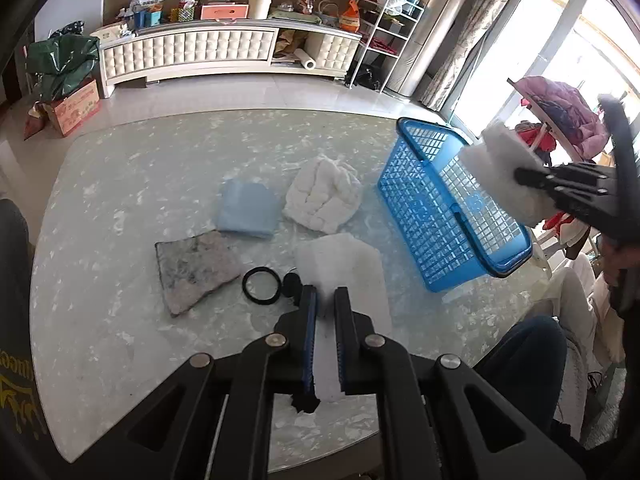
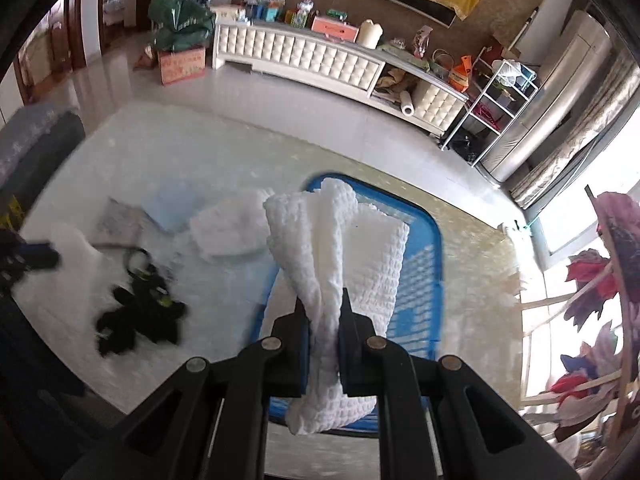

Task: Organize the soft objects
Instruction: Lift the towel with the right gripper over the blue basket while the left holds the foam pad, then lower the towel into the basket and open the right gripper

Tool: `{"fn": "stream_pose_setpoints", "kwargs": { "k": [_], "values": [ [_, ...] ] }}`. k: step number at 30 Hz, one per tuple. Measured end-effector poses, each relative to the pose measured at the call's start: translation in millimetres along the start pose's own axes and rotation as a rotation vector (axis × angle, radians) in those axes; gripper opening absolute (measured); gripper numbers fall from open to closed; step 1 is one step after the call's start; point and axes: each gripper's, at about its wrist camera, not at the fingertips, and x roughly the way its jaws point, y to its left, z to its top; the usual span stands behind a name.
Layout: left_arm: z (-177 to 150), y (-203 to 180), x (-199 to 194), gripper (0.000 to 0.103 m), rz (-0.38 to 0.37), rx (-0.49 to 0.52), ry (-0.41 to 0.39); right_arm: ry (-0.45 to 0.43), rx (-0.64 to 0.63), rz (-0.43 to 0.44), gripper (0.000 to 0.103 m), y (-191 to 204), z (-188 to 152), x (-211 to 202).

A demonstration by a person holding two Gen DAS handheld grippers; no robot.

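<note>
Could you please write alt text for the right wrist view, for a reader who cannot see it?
The right claw grips a bunched white waffle towel above a blue basket on a pale table. More cloths lie to the left.

Cloths point(image 1: 248, 209) lie on the table point(image 1: 120, 184), basket point(image 1: 448, 204) to their right.

1. At the bottom centre, the left gripper point(image 1: 325, 300) is clamped on a white sponge sheet point(image 1: 348, 264) above the marble table point(image 1: 120, 184).
2. At the right edge, the right gripper point(image 1: 532, 178) holds a white waffle cloth point(image 1: 496, 168) over the blue basket point(image 1: 448, 208).
3. Mid-frame lie a fluffy white cloth point(image 1: 324, 196), a light blue cloth point(image 1: 248, 210) and a grey rag point(image 1: 196, 270).
4. A black ring point(image 1: 262, 285) lies just right of the rag.
</note>
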Motion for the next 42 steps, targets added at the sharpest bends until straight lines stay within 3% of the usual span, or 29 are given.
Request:
{"fn": "stream_pose_setpoints", "kwargs": {
  "k": [12, 21, 31, 42],
  "values": [
    [9.6, -18.7, 21.1, 0.008, -0.016, 0.022, 0.039, 0.111, -0.178, 0.033, 0.01, -22.4, -24.4, 75.5],
    [14.0, -30.0, 29.4, 0.008, -0.023, 0.037, 0.059, 0.184, -0.27, 0.141, 0.01, -21.6, -36.4, 105.4],
    [17.1, -40.7, 40.5, 0.008, -0.024, 0.052, 0.079, 0.279, -0.266, 0.201, 0.011, -12.7, -48.4, 128.7],
    [15.6, -38.9, 43.7, 0.008, 0.005, 0.045, 0.086, 0.277, -0.212, 0.207, 0.019, -3.3, -48.6, 135.2]
  ]
}}
